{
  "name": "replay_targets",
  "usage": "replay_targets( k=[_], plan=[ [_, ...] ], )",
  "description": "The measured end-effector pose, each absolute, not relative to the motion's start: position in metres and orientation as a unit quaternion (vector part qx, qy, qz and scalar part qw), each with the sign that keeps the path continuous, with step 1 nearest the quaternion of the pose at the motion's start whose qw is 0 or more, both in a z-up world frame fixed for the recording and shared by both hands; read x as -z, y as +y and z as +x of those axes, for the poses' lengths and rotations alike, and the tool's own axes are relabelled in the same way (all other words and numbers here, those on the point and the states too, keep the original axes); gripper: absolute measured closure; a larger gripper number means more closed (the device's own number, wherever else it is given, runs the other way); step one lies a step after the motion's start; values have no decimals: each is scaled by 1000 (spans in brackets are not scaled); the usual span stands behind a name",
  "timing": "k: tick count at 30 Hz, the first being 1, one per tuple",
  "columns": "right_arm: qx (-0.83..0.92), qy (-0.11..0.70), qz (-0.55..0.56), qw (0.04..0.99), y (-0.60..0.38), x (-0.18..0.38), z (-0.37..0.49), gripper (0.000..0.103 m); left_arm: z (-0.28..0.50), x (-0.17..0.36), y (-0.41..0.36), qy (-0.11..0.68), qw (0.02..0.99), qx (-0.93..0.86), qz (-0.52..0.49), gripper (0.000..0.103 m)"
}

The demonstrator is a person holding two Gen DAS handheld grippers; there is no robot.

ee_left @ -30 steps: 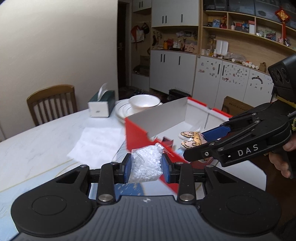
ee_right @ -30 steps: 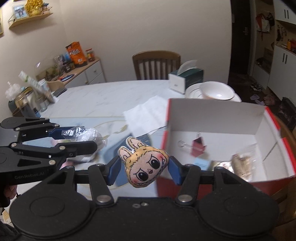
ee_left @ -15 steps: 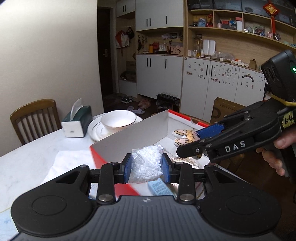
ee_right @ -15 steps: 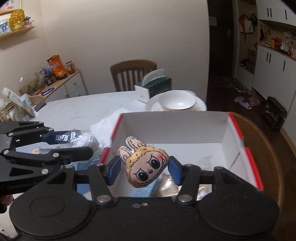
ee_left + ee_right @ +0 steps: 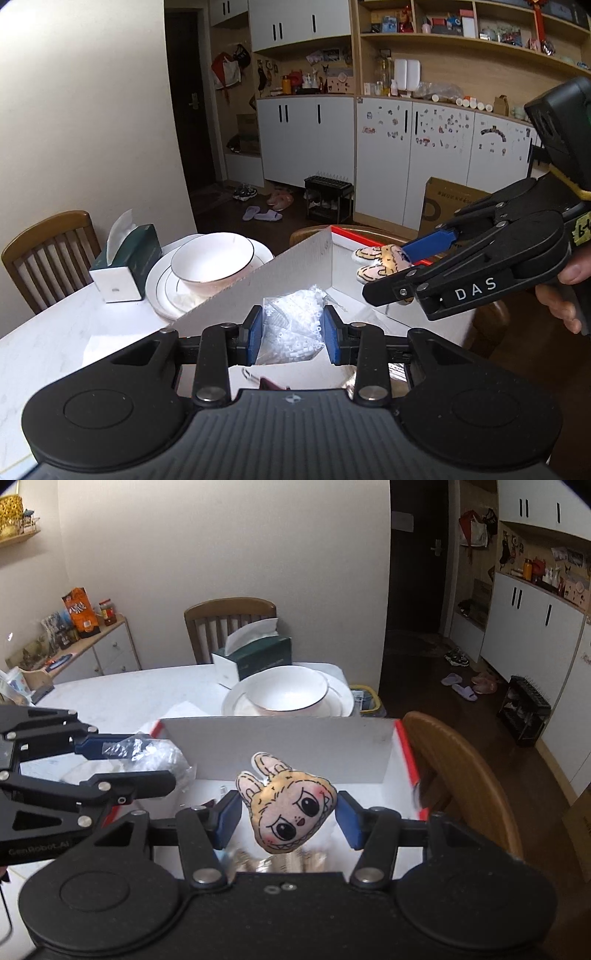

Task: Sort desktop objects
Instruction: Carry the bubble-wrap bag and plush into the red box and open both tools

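Note:
My left gripper (image 5: 293, 334) is shut on a clear bag of small white beads (image 5: 291, 325), held over the near corner of the open cardboard box (image 5: 258, 280), white inside and red outside. The right gripper (image 5: 288, 818) is shut on a flat plush face with rabbit ears (image 5: 286, 808), which hangs above the box's inside (image 5: 295, 746). In the left wrist view the right gripper (image 5: 384, 273) comes in from the right with the plush (image 5: 380, 258) over the box's far side. The right wrist view has the left gripper (image 5: 147, 762) at the left with its bag (image 5: 155, 751).
A dark red binder clip (image 5: 266, 382) and a shiny packet (image 5: 280, 864) lie in the box. Behind it stand a white bowl on plates (image 5: 288, 690) and a green tissue box (image 5: 255, 661). A wooden chair (image 5: 461, 775) is right of the box, another (image 5: 229, 624) at the table's far side.
Both grippers have carried their loads to the right, from in front of the box's red side to above its open inside. Their grips have not changed.

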State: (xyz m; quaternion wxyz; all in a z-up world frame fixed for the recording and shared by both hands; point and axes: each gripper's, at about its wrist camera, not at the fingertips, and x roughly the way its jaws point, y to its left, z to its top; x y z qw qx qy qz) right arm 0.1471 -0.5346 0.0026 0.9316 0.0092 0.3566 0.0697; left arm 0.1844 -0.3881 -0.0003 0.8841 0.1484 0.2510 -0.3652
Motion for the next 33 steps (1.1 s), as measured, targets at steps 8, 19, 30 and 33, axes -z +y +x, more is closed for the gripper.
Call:
replay_targets(
  k=[8, 19, 30, 33],
  plan=[
    [-62, 384, -19, 921, -548, 21, 184, 48, 222, 19, -417, 287, 872, 363, 162, 71],
    [-61, 435, -45, 897, -551, 55, 224, 48, 252, 58, -441, 352, 839, 363, 200, 71],
    [-84, 477, -72, 872, -546, 70, 238, 47, 275, 77, -444, 447, 793, 366, 192, 70],
    [-89, 482, -83, 867, -544, 71, 238, 47, 277, 79, -445, 460, 785, 368, 193, 70]
  ],
)
